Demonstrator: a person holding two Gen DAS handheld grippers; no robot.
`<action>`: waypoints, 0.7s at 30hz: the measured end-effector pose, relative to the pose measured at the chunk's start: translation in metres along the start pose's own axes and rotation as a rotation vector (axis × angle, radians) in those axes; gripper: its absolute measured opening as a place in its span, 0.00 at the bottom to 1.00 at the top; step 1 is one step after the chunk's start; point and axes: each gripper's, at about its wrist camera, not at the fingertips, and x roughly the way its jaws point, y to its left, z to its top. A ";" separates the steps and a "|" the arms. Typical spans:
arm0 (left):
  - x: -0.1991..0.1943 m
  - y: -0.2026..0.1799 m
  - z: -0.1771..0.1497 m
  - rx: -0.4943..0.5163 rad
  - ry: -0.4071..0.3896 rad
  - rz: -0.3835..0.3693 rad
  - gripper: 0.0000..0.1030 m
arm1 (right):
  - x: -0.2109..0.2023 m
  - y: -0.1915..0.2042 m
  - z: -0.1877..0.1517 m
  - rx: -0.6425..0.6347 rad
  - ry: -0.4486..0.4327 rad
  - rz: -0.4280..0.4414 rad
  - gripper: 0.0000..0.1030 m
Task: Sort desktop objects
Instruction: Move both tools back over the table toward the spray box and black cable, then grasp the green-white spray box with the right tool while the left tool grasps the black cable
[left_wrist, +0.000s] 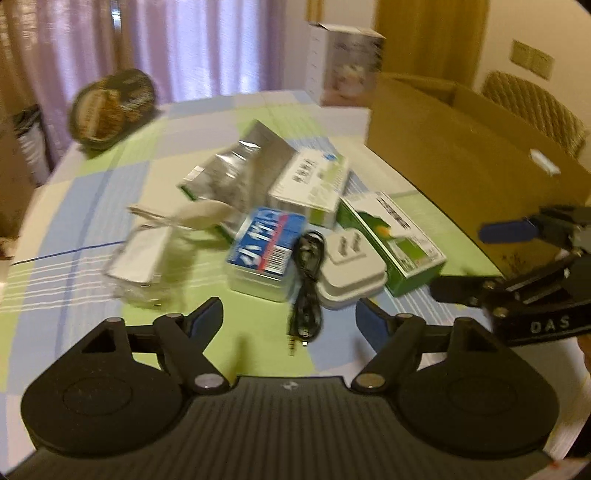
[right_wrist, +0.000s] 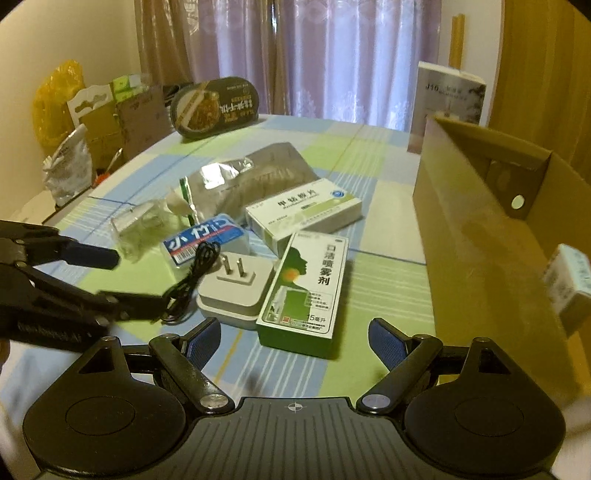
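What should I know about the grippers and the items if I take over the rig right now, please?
Left gripper: open, empty, low over the black cable.
Right gripper: open, empty, facing the green spray box.
Still piled on the table: white plug adapter, blue tissue pack, white medicine box, foil pouch, clear wrapper.
Cardboard box stands on the right; a small white box appears against its wall.
Most sorting remains.

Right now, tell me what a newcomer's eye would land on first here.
The cluster mid-table: a green spray box lying beside a white plug adapter, with a black cable coiled on the adapter's other side. Behind them lie a blue tissue pack and a crinkled foil bag. A large open cardboard box stands along the table's right side; both hand-held grippers are open.
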 end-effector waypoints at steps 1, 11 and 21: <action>0.006 -0.001 0.000 0.008 0.009 -0.007 0.66 | 0.004 -0.001 0.000 0.001 0.003 0.001 0.82; 0.043 -0.002 0.000 0.035 0.063 -0.026 0.33 | 0.033 -0.005 0.001 0.012 0.032 0.003 0.82; 0.037 -0.007 -0.005 0.039 0.070 -0.006 0.19 | 0.031 -0.007 -0.005 0.037 0.049 -0.013 0.52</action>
